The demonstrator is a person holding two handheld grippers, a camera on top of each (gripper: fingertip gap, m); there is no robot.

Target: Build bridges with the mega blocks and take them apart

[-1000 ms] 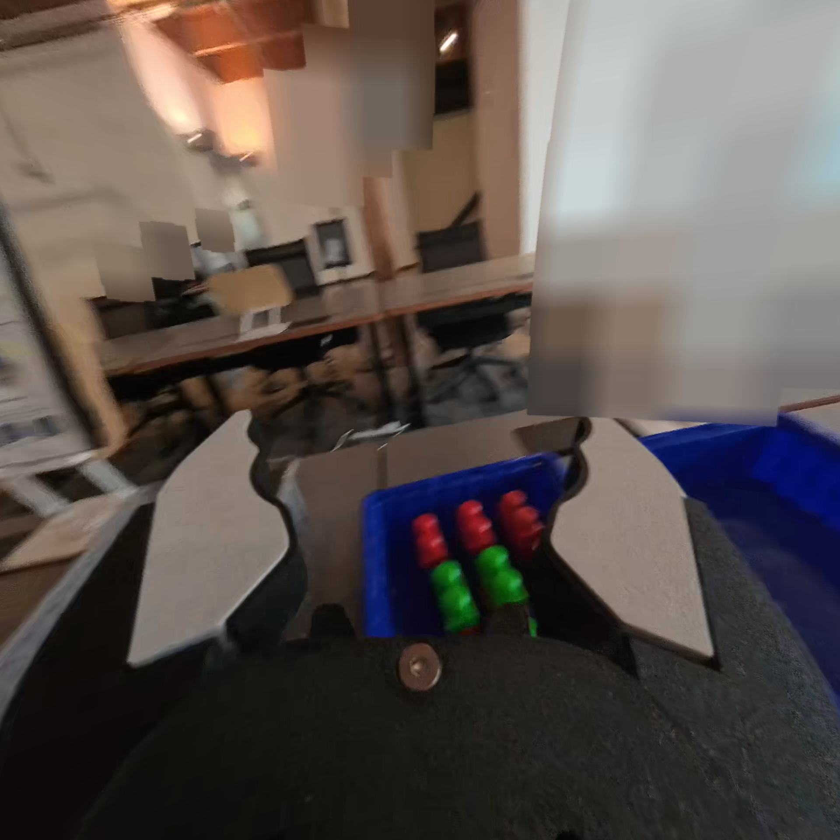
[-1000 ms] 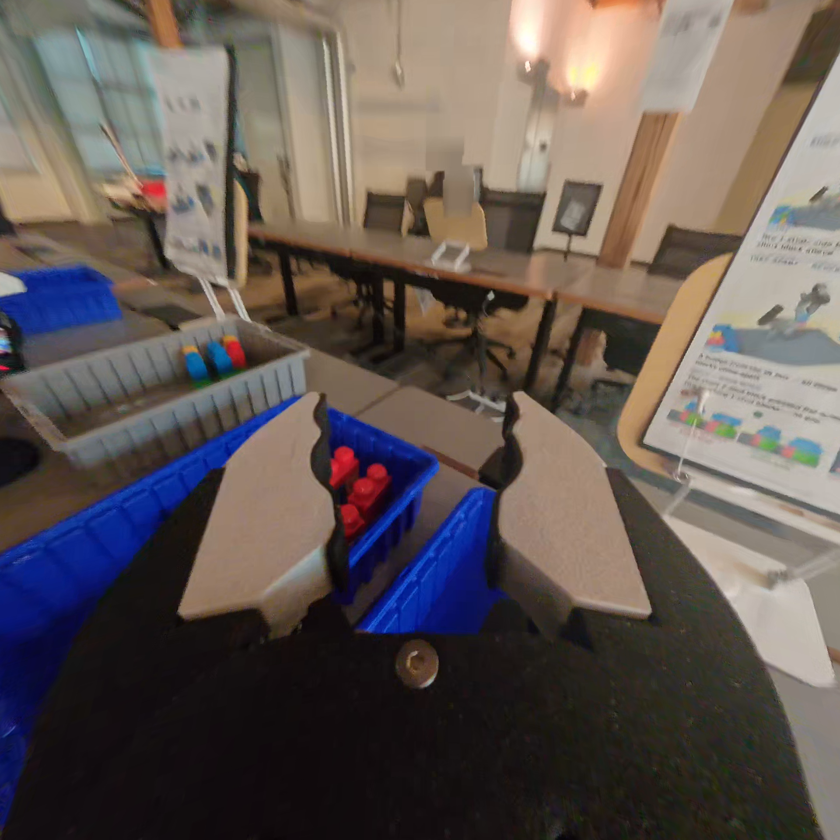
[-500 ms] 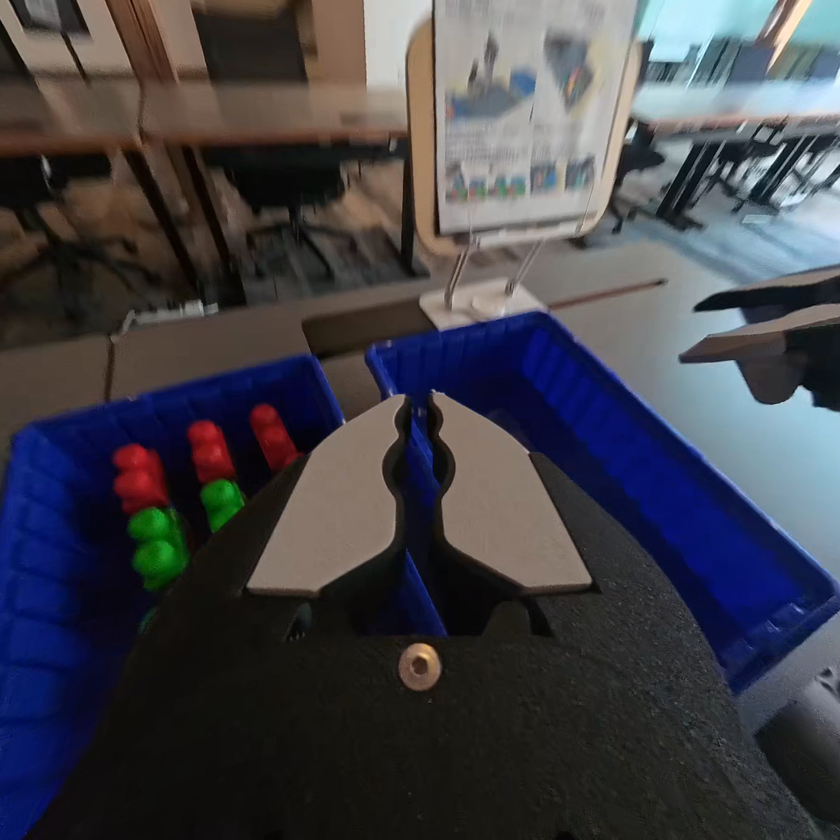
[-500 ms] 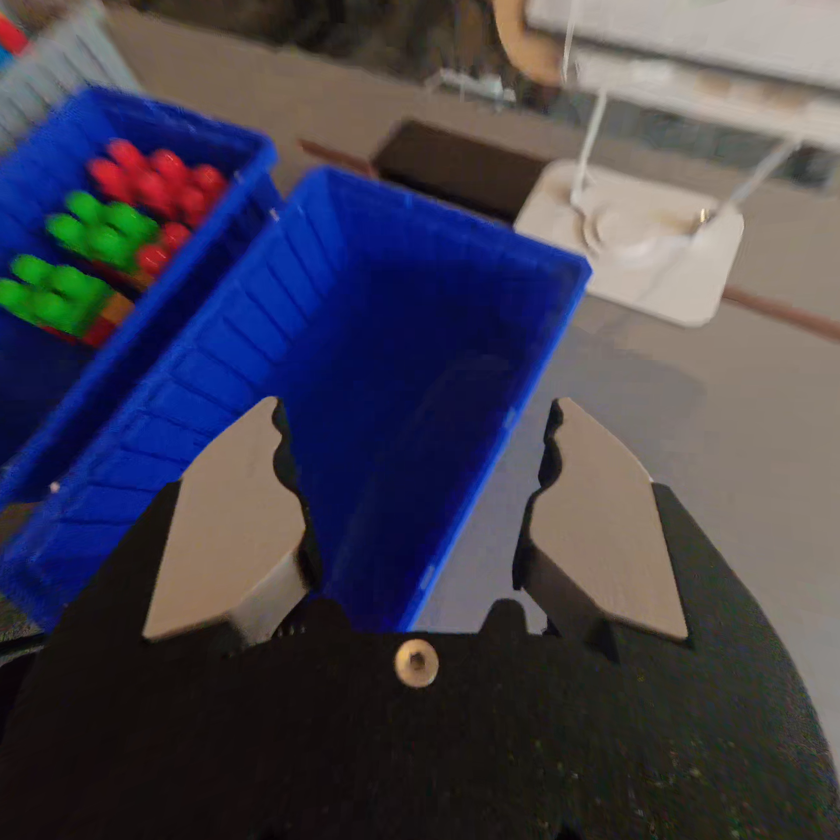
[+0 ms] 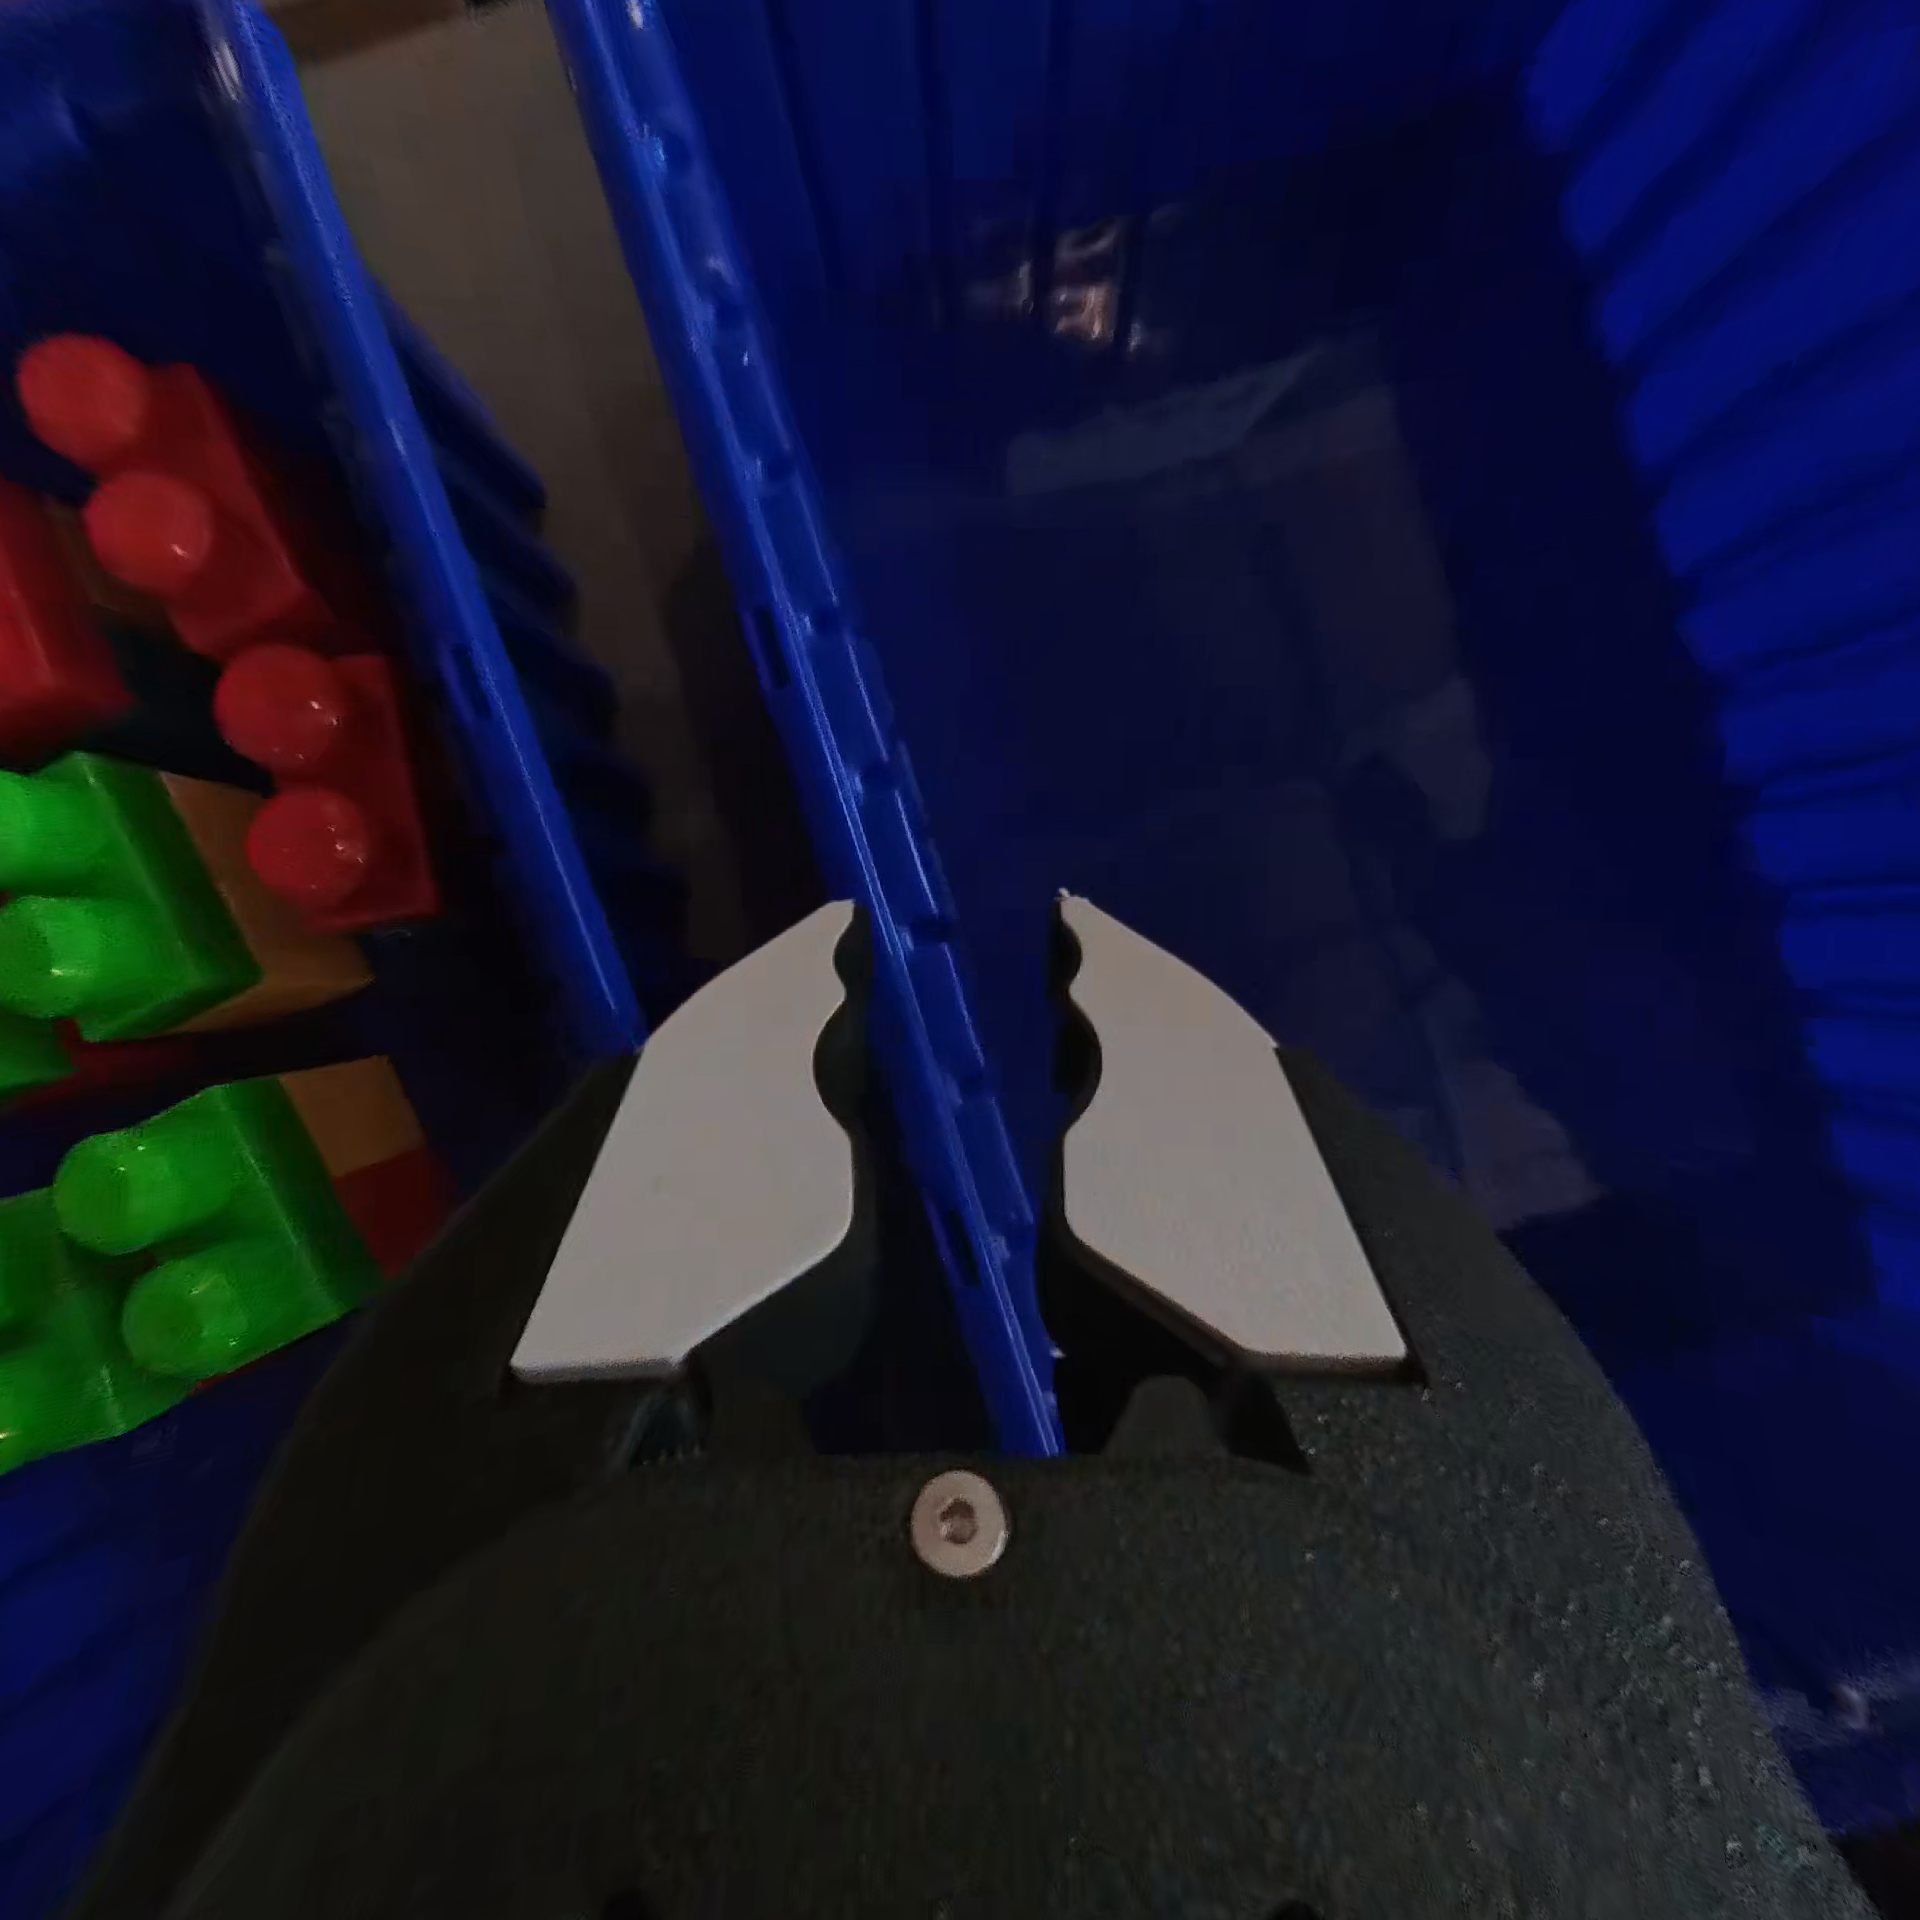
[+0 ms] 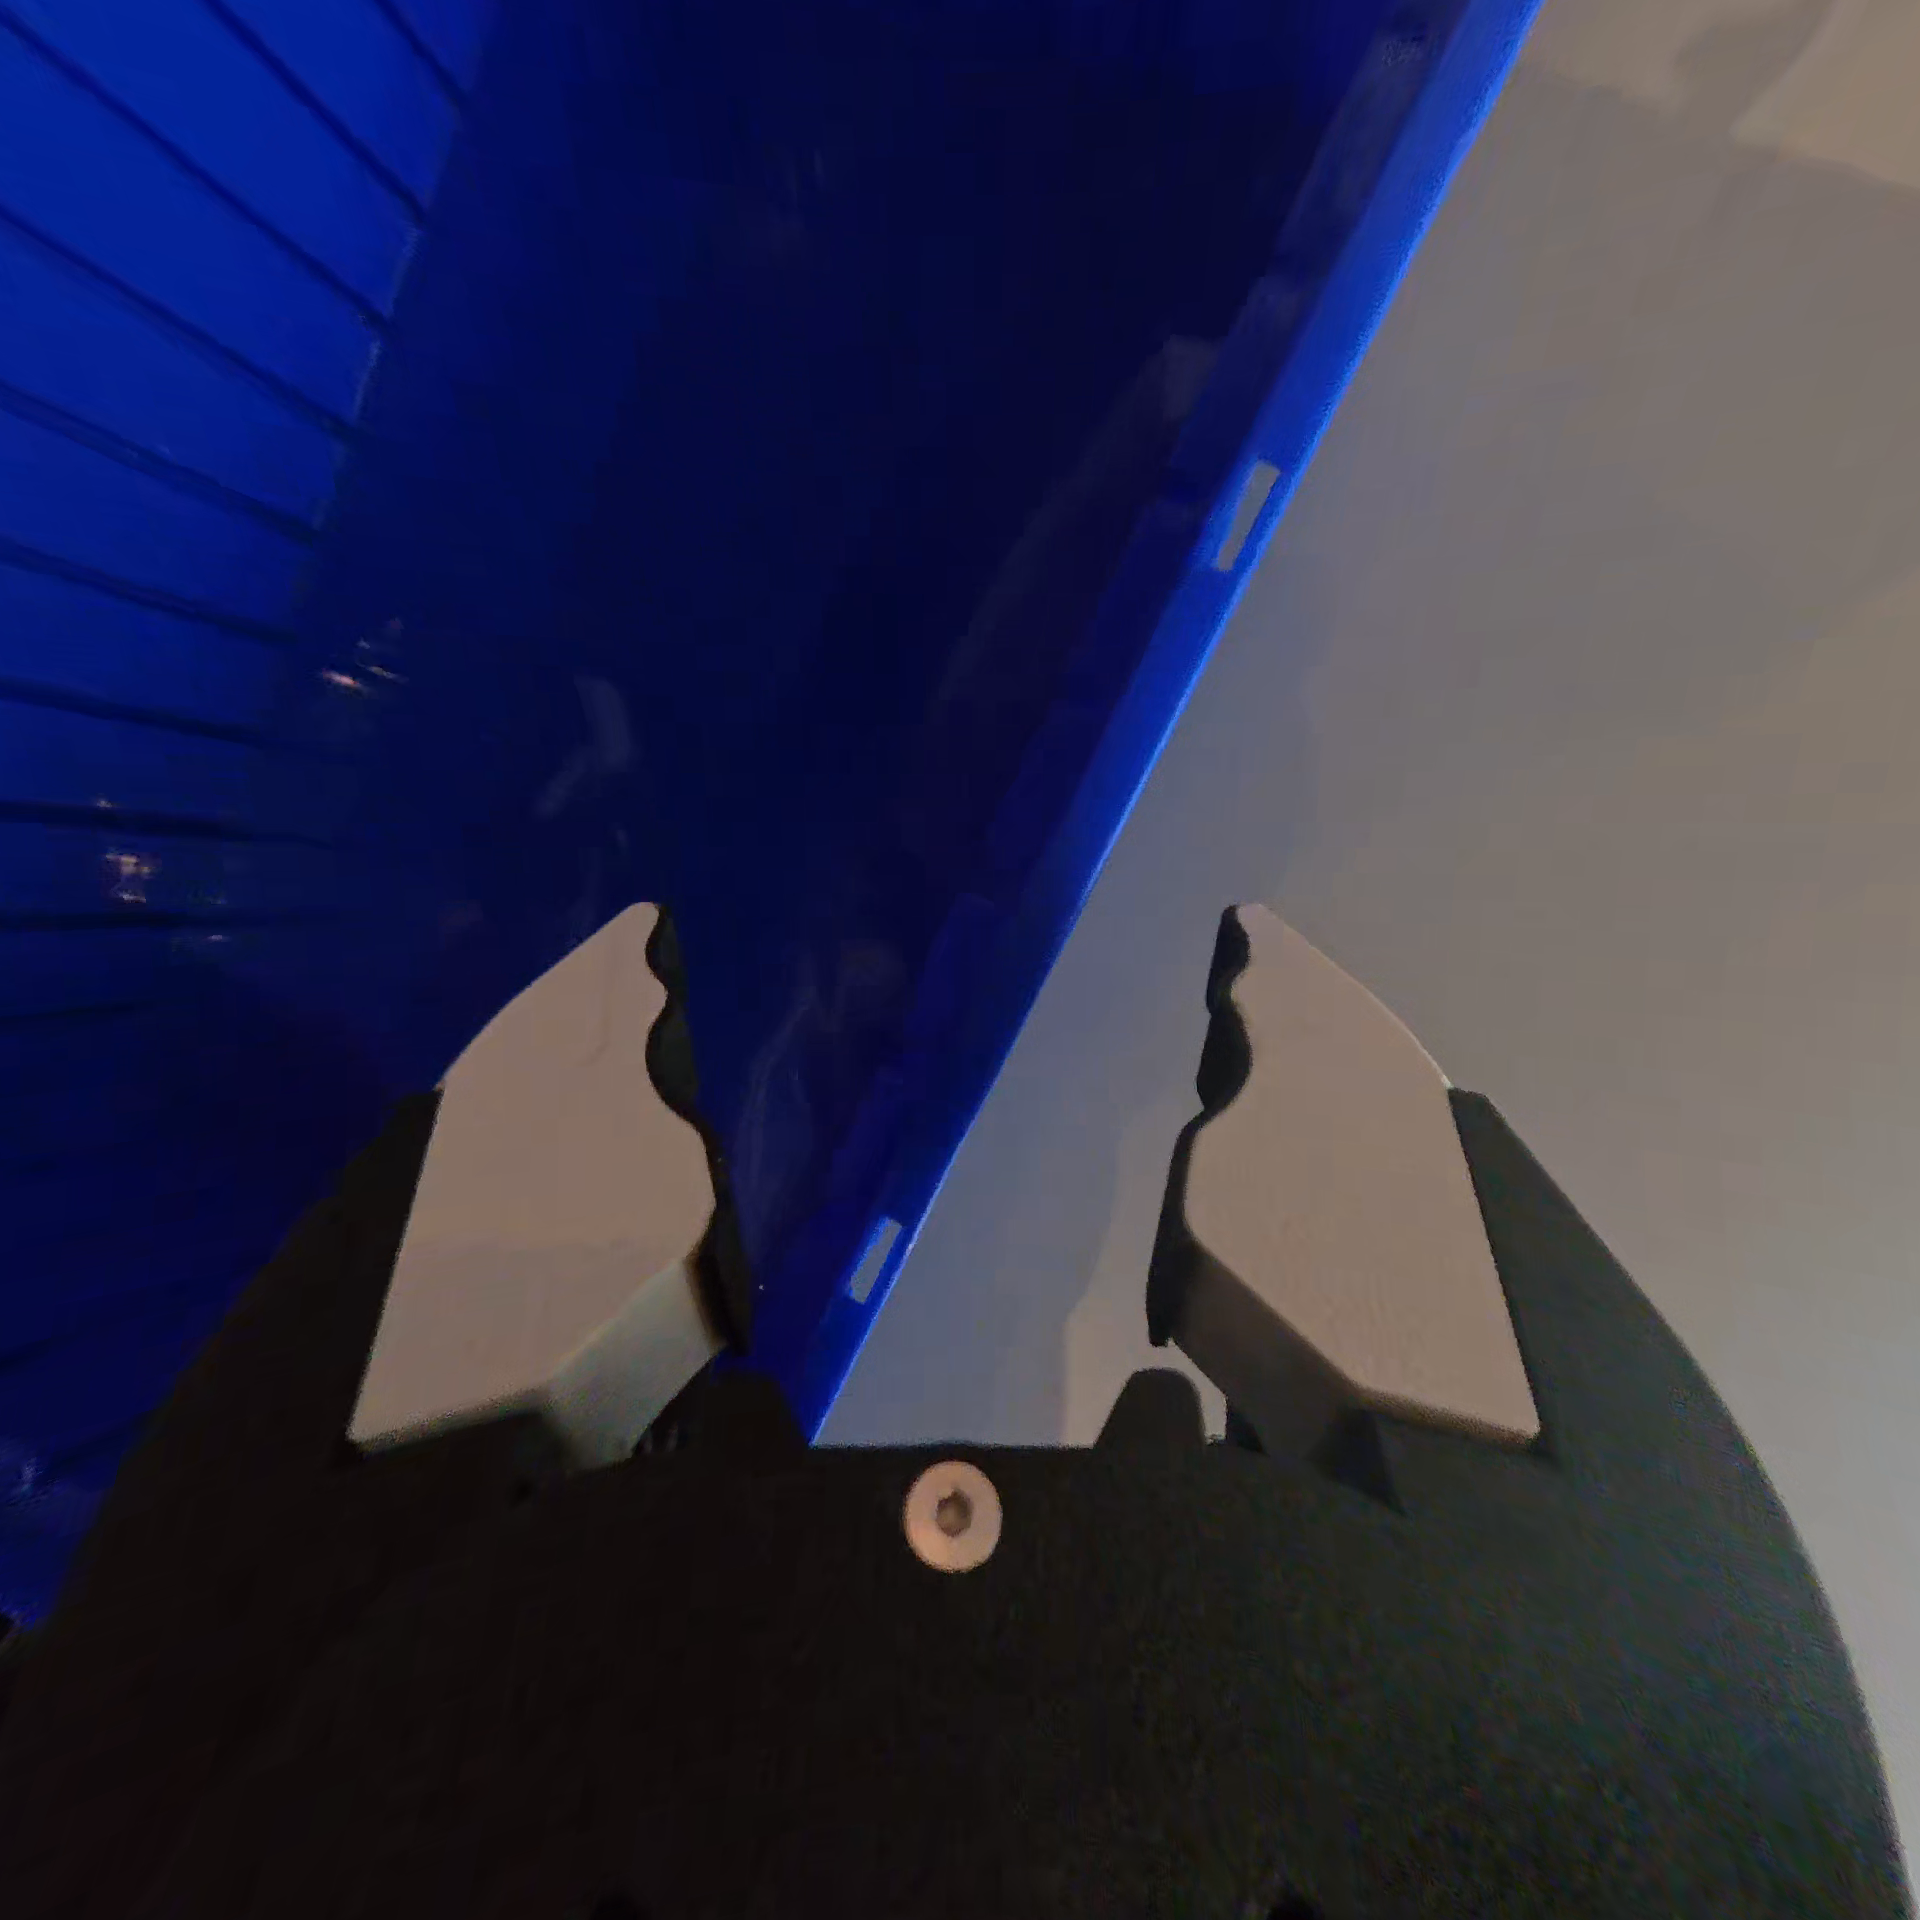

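Observation:
Red mega blocks (image 5: 281, 727) and green ones (image 5: 135, 904) lie on an orange piece in a blue bin (image 5: 436, 582) at the left of the left wrist view. Beside it stands an empty blue bin (image 5: 1195, 727). My left gripper (image 5: 956, 904) straddles this empty bin's left wall (image 5: 790, 582), with the jaws narrow and the rim touching both. My right gripper (image 6: 942, 909) is wide open over the same bin's right wall (image 6: 1195, 665), with the left finger (image 6: 551, 1164) inside the bin and the right finger (image 6: 1340, 1174) outside over the table.
The grey table top (image 6: 1558, 727) lies right of the empty bin. A narrow strip of table (image 5: 488, 364) separates the two bins. The empty bin's ribbed far wall (image 5: 1766, 623) rises at the right of the left wrist view.
Both grippers have dropped down close onto the empty blue bin. The left one now has the bin's left wall between its jaws. The right one has lowered over the right wall.

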